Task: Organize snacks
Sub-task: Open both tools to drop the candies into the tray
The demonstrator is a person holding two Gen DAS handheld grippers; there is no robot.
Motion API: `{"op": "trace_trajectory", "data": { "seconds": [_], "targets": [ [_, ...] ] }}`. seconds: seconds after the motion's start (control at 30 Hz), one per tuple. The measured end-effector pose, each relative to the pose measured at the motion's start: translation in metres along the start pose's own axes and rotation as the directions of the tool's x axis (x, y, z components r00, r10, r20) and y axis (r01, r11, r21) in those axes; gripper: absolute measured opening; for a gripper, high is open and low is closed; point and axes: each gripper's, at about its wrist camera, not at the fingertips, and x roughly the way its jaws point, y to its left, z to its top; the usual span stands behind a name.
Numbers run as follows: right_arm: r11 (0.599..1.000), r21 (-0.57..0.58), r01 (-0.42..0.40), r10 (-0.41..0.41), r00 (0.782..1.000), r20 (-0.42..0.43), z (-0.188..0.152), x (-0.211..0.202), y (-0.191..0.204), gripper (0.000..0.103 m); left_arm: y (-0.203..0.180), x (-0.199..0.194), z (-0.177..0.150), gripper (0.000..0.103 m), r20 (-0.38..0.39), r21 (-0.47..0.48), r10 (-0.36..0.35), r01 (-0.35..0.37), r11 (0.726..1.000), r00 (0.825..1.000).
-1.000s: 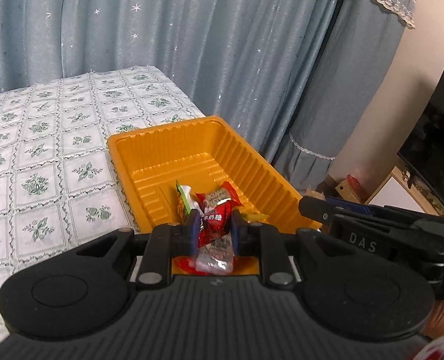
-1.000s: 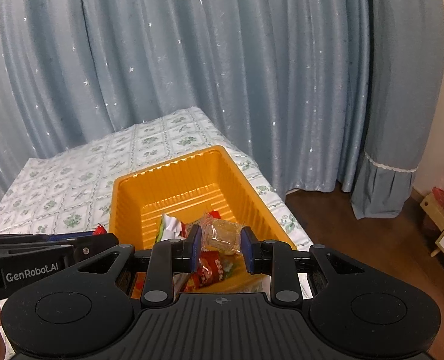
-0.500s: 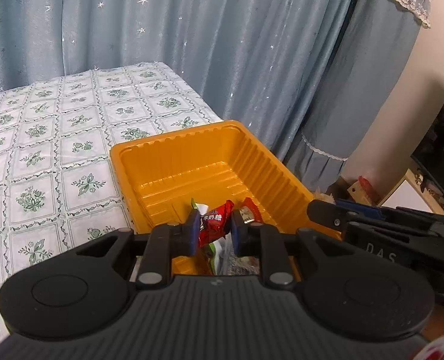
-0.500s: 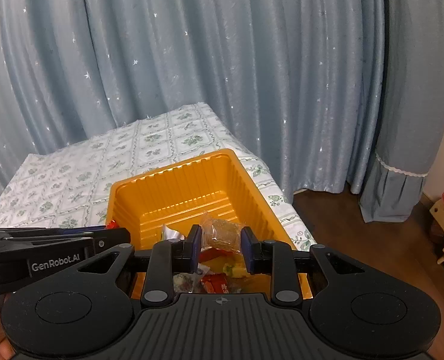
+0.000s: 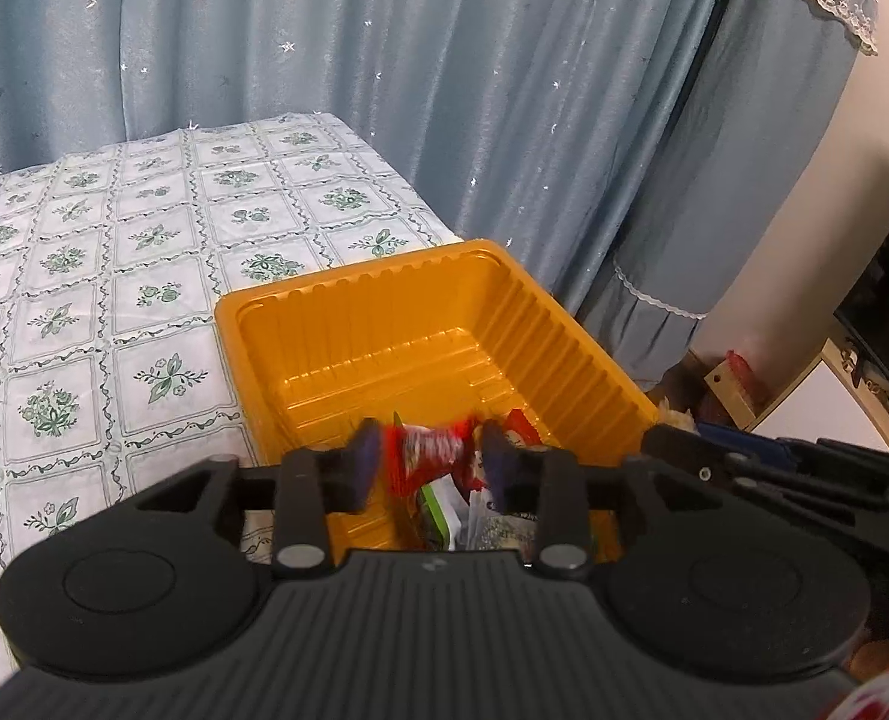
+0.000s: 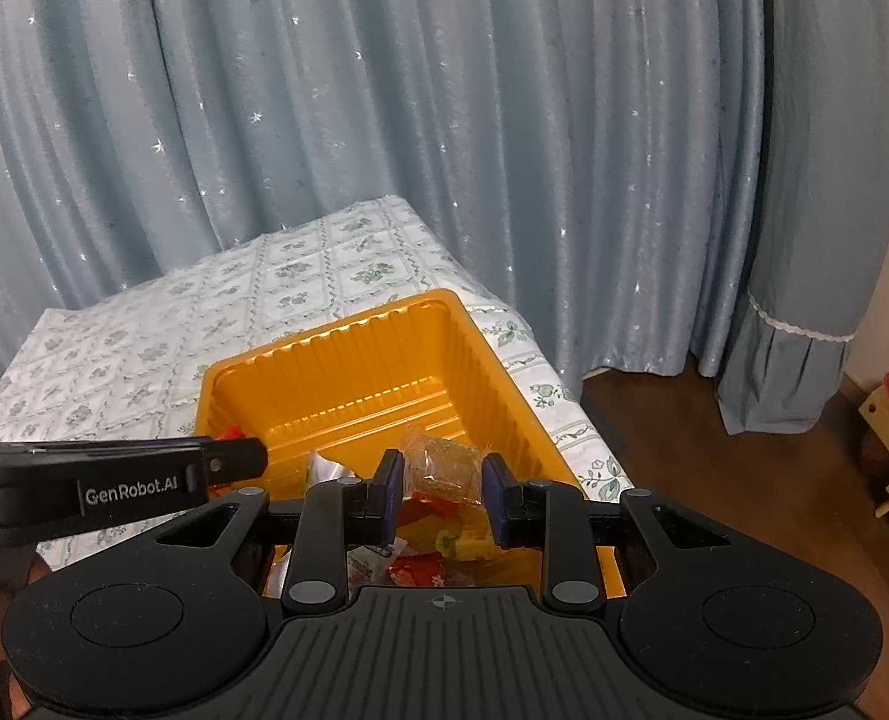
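An orange plastic tray (image 5: 420, 324) stands at the table's right edge; it also shows in the right wrist view (image 6: 348, 372). Several wrapped snacks lie at its near end (image 6: 426, 546). My left gripper (image 5: 429, 462) sits above the tray's near end with its jaws spread, and a blurred red snack packet (image 5: 429, 453) is between them. My right gripper (image 6: 441, 480) is shut on a clear-wrapped brown snack (image 6: 444, 465) over the tray. The left gripper's side shows in the right wrist view (image 6: 114, 480).
The table has a white cloth with green flower squares (image 5: 84, 300). Blue starred curtains (image 6: 444, 150) hang behind. The table's right edge drops to a wooden floor (image 6: 714, 480). Small furniture stands at the far right (image 5: 774, 384).
Both grippers rose and drew back from the tray. The left jaws spread wider and the red packet between them is now blurred. The right gripper keeps its clear-wrapped snack.
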Motion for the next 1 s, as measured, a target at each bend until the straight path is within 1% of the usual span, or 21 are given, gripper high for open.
{"op": "trace_trajectory", "data": {
  "seconds": [0.1,0.4,0.47,0.7,1.0],
  "targets": [
    [1.0,0.003,-0.001,0.002,1.0,-0.004,-0.001,0.001,-0.001,0.029,0.001,-0.001,0.002,0.04,0.005,0.006,0.013,-0.013,1.0,1.0],
    [1.0,0.015,-0.013,0.013,1.0,-0.005,0.0,0.0,0.0,0.029,0.01,-0.013,-0.002,0.042,0.018,0.008,0.035,-0.035,0.999,0.999],
    [1.0,0.019,-0.017,0.017,1.0,-0.005,0.0,0.0,0.0,0.029,0.015,-0.017,-0.004,0.045,0.022,0.005,0.045,-0.045,0.999,0.999],
    [0.999,0.021,-0.034,0.034,0.999,-0.01,0.003,0.002,0.005,0.029,0.041,-0.032,-0.012,0.046,0.028,-0.036,0.084,-0.083,0.996,0.996],
    [0.998,0.008,-0.054,0.054,0.998,-0.015,0.009,0.012,0.016,0.029,0.052,-0.04,-0.018,0.047,0.031,-0.057,0.101,-0.1,0.993,0.994]
  ]
}}
